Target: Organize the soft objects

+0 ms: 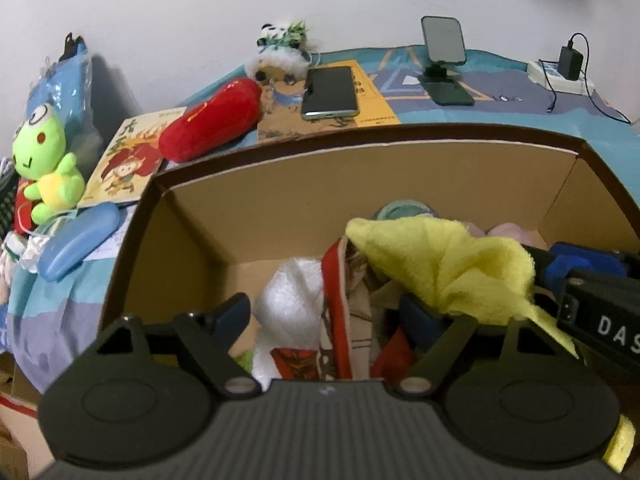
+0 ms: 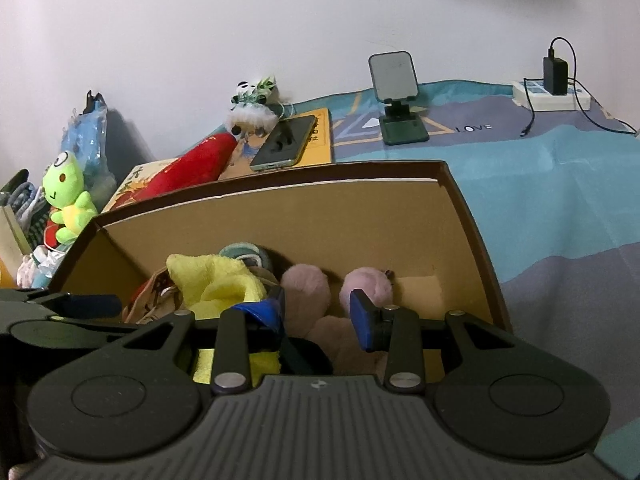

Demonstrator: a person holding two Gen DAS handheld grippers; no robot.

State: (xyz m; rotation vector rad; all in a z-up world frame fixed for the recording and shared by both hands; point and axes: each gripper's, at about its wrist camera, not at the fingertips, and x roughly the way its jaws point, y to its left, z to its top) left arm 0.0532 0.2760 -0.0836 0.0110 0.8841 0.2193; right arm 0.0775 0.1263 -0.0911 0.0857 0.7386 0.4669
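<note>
Closest to my left lens, the left tongs (image 1: 326,316) hang released over the near end of the open brown cardboard box (image 1: 360,148), their blue pads spread wide above a white fluffy plush (image 1: 290,292) and a red-trimmed printed cloth (image 1: 340,304) lying inside the box. Draped against the right pad is a crumpled yellow fleece cloth (image 1: 444,264), also inside the box. My right tongs (image 2: 318,310) are likewise released, parted over two pale pink plush lumps (image 2: 308,288) at the box's right end; the left pad touches the yellow cloth's edge. Behind the cloth, against the box's far wall, sits a teal rounded plush (image 2: 244,252). Beyond the box, on the blue patterned worktop (image 2: 560,208), I see a long red plush cushion (image 1: 212,120), a dark smartphone (image 1: 330,92) and a green frog plush (image 1: 44,160) off to the box's left.
</note>
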